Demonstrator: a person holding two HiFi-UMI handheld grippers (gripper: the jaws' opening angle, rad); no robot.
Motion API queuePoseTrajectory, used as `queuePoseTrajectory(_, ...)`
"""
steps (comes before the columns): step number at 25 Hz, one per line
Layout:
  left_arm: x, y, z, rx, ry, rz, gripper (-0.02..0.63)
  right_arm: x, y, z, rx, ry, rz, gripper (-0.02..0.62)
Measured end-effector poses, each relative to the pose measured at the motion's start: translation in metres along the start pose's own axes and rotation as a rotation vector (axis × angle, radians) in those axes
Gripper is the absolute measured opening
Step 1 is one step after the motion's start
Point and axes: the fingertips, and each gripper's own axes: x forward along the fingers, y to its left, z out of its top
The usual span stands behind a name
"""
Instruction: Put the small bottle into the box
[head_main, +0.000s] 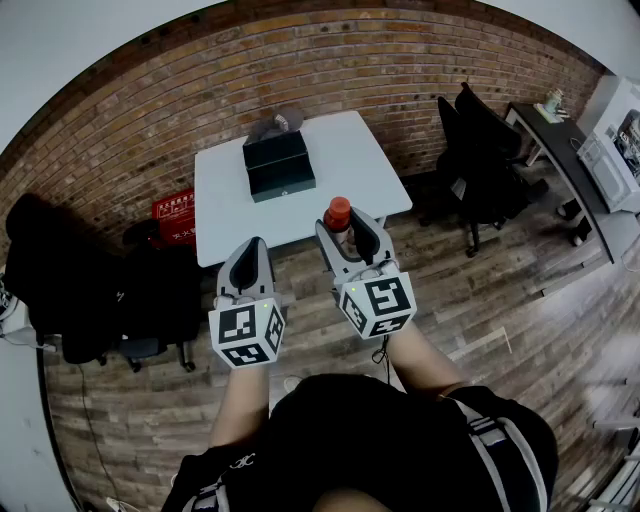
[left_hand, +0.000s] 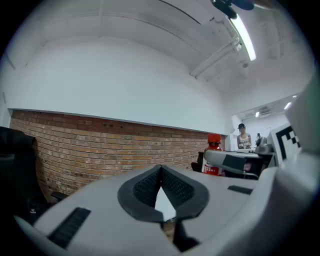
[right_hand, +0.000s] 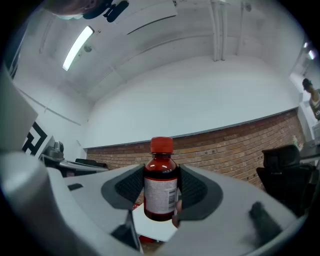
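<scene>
- The person's dark top (head_main: 400, 440) fills the bottom of the head view, on the near side of the desk (head_main: 345, 165), and both forearms reach out from it toward the desk.
- The left gripper (head_main: 252, 245) is short of the desk's near edge, over the wooden floor (head_main: 480, 290). Its jaws are clenched with the pad tips meeting, and nothing is between them.
- The right gripper (head_main: 350, 224) sits at the desk's near edge, level with the left one. Its jaws are grasping the small bottle (right_hand: 160, 187), with a pad pressed on each side of the body.
- The small bottle stands upright in that grip. It has dark contents, a white label and a red cap, and it is in the air by the desk's near edge, not resting on the desk.
- The box (head_main: 279, 165) is black and lies on the desk toward the far left part, well apart from the bottle.
- A grey round object (head_main: 275, 122) lies at the desk's far edge, just behind the box.
- A red crate (head_main: 175, 210) is on the floor beside the desk's left edge.
- A black office chair (head_main: 480, 165) stands off the desk's right side.
- A brick wall (head_main: 200, 90) runs behind the desk.
</scene>
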Motion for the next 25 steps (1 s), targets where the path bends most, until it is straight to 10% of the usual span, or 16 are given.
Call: queuePoseTrajectory(25, -0.005, 0.055, -0.004, -0.052, -0.009, -0.053, 0.011, 0.038, 0.053, -0.008, 0.009, 0.008, 0.009, 0.212)
